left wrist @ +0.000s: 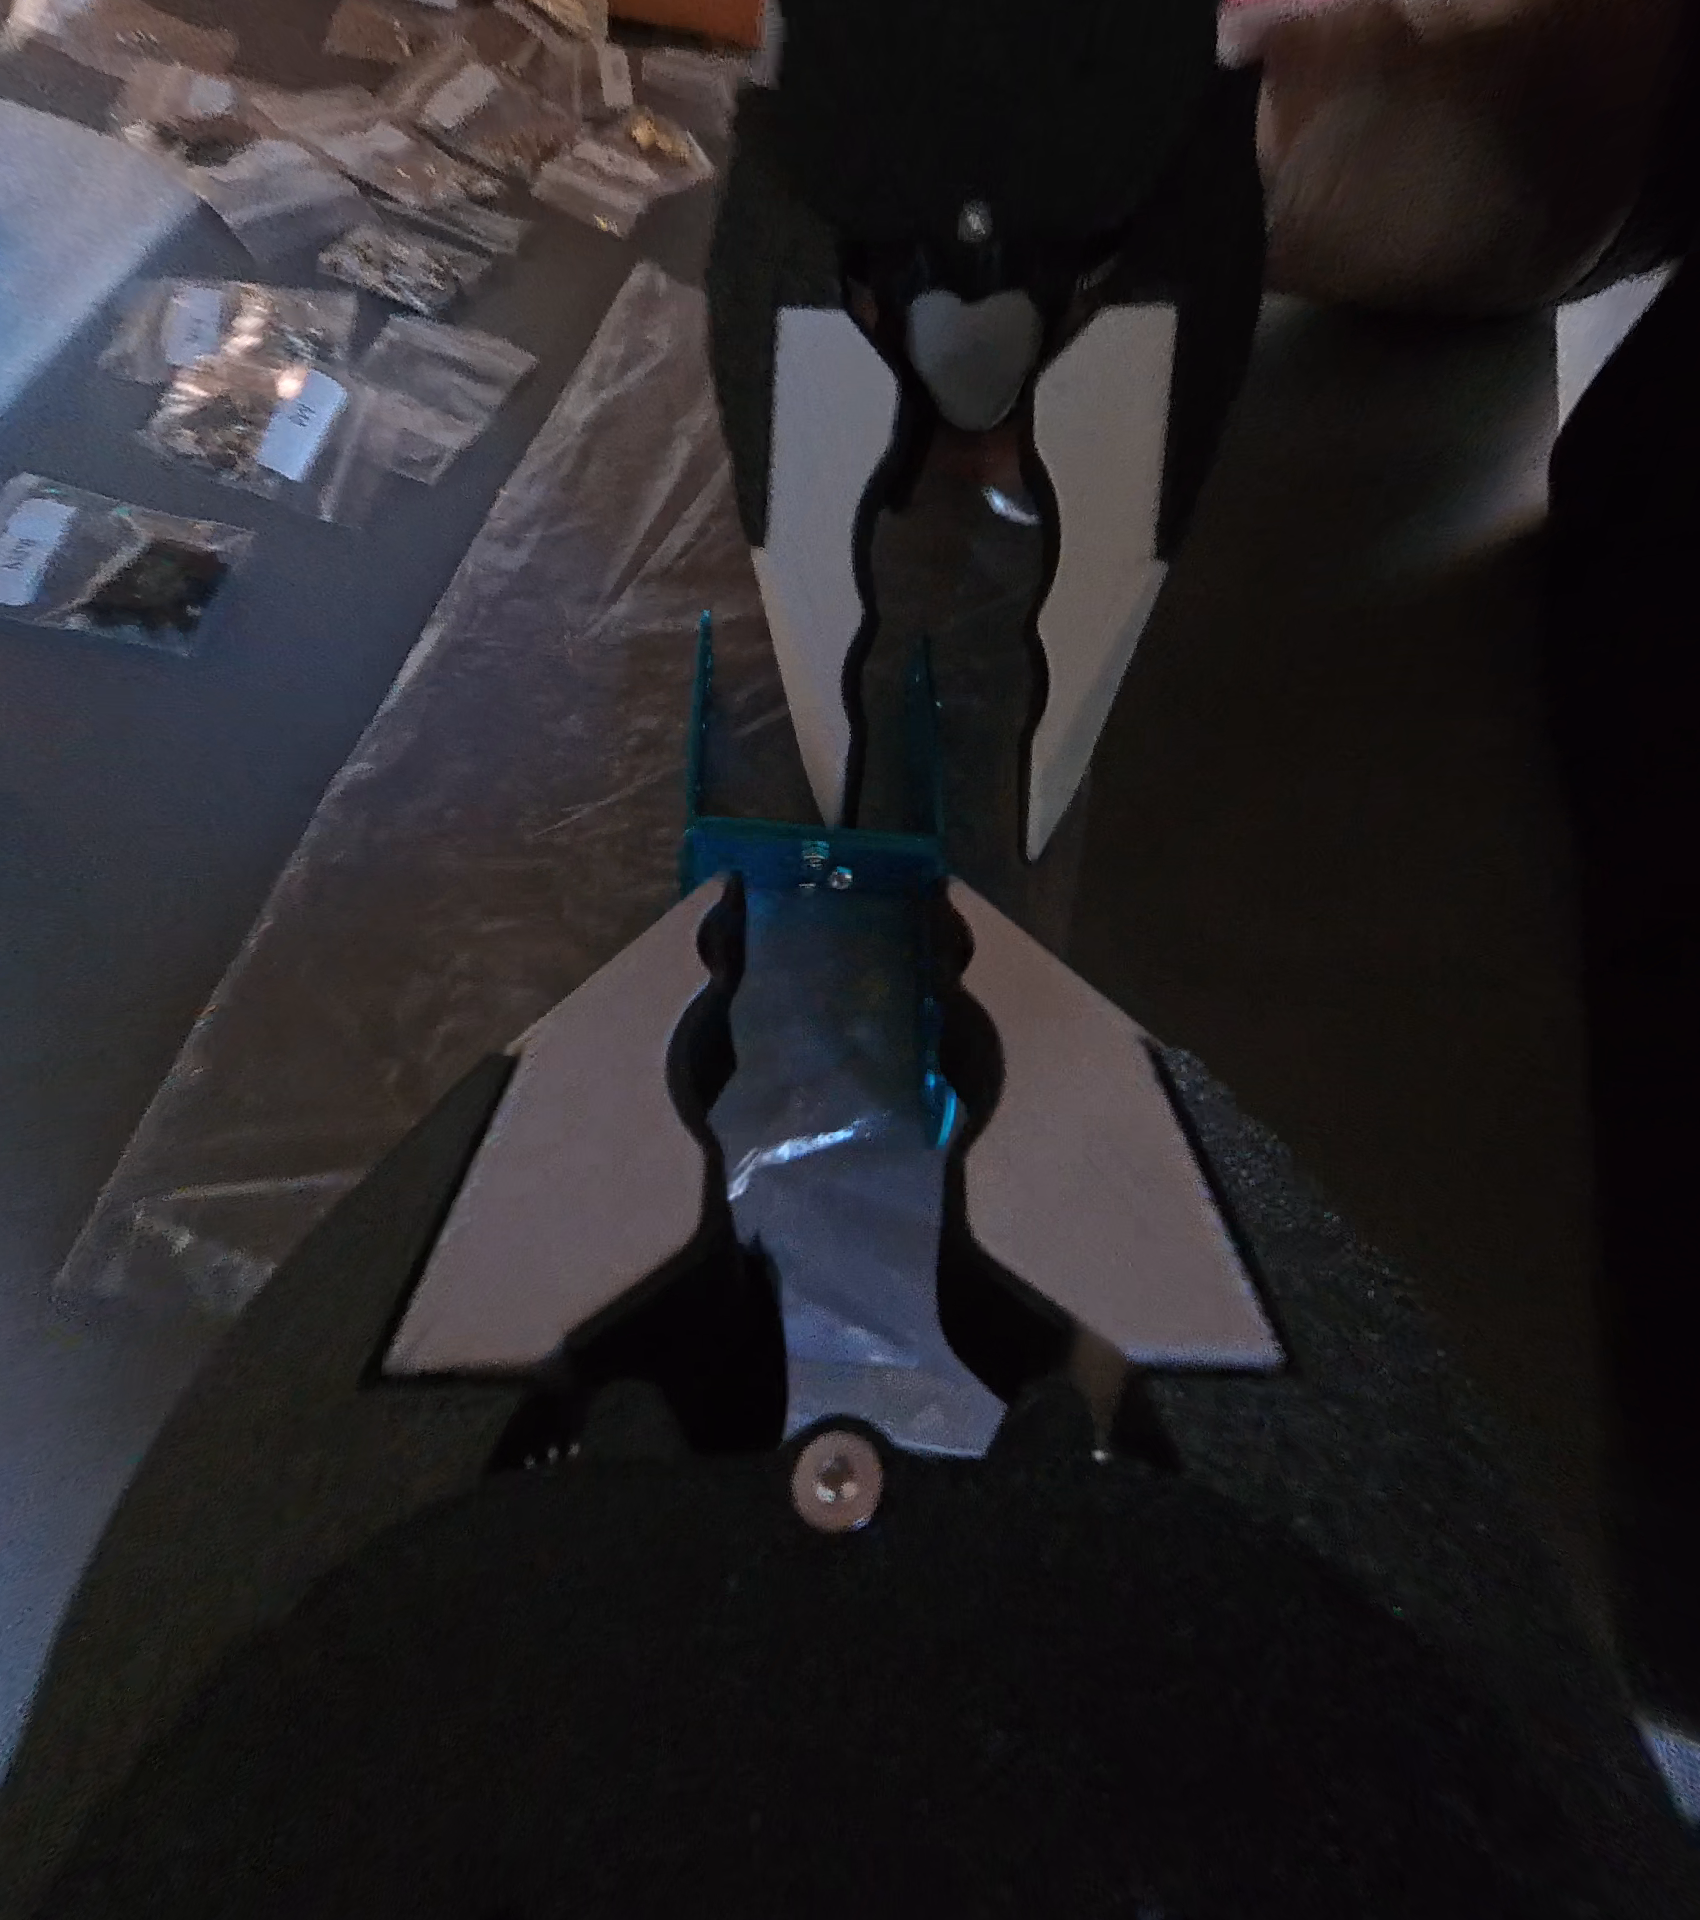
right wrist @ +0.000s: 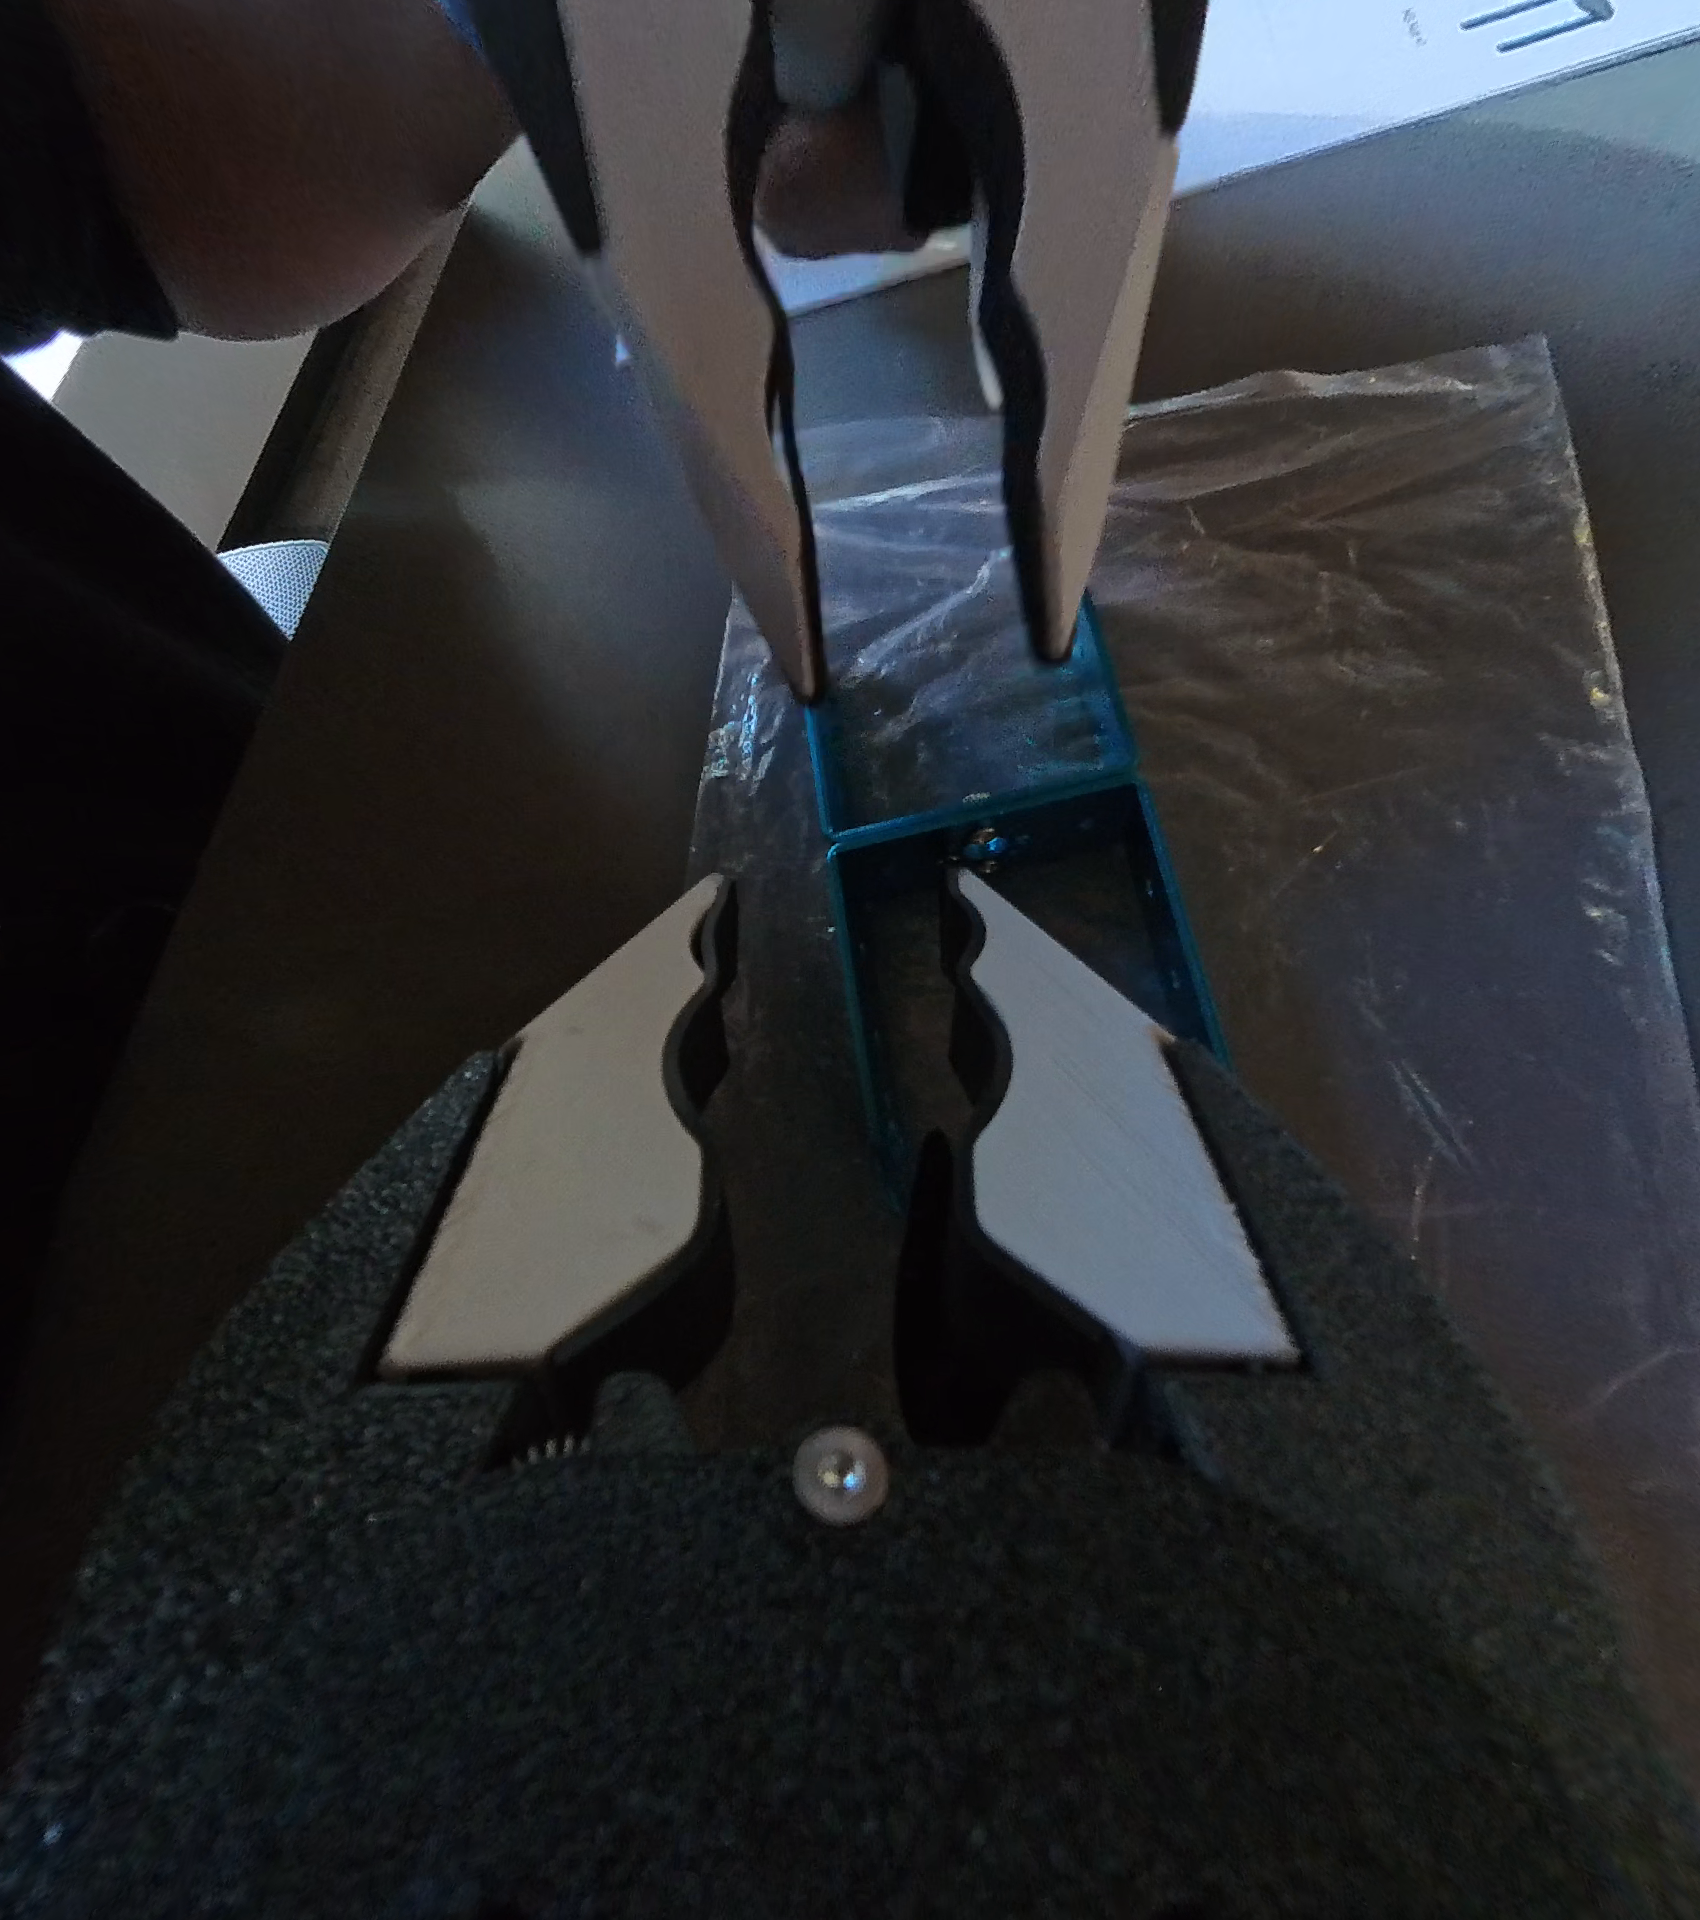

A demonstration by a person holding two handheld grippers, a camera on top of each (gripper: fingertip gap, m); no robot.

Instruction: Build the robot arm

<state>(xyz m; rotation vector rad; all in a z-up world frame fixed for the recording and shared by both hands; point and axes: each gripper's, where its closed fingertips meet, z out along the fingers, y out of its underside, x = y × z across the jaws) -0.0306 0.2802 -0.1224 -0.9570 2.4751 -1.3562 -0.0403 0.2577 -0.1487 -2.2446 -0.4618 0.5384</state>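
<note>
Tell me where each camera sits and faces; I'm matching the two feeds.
Left wrist view: on the left hand-held gripper, looking along its fingers at the blue bracket it grips; a forearm shows upper right.
Right wrist view: on the right hand-held gripper, facing the opposite way, open around one bracket wall; an arm shows upper left.
Shared: blue bracket, clear plastic bag, each other's hand-held gripper.

Brackets [right wrist: 991, 821] were teal metallic, screw [right wrist: 981, 844] silver. Gripper [right wrist: 838, 894] fingers [right wrist: 555, 1164] pale grey with black wavy inner edges, on speckled black bodies. Bag [right wrist: 1345, 727] clear and crinkled on dark grey table [right wrist: 472, 727]. Upper left, small bags [left wrist: 233, 395] carried white labels.
</note>
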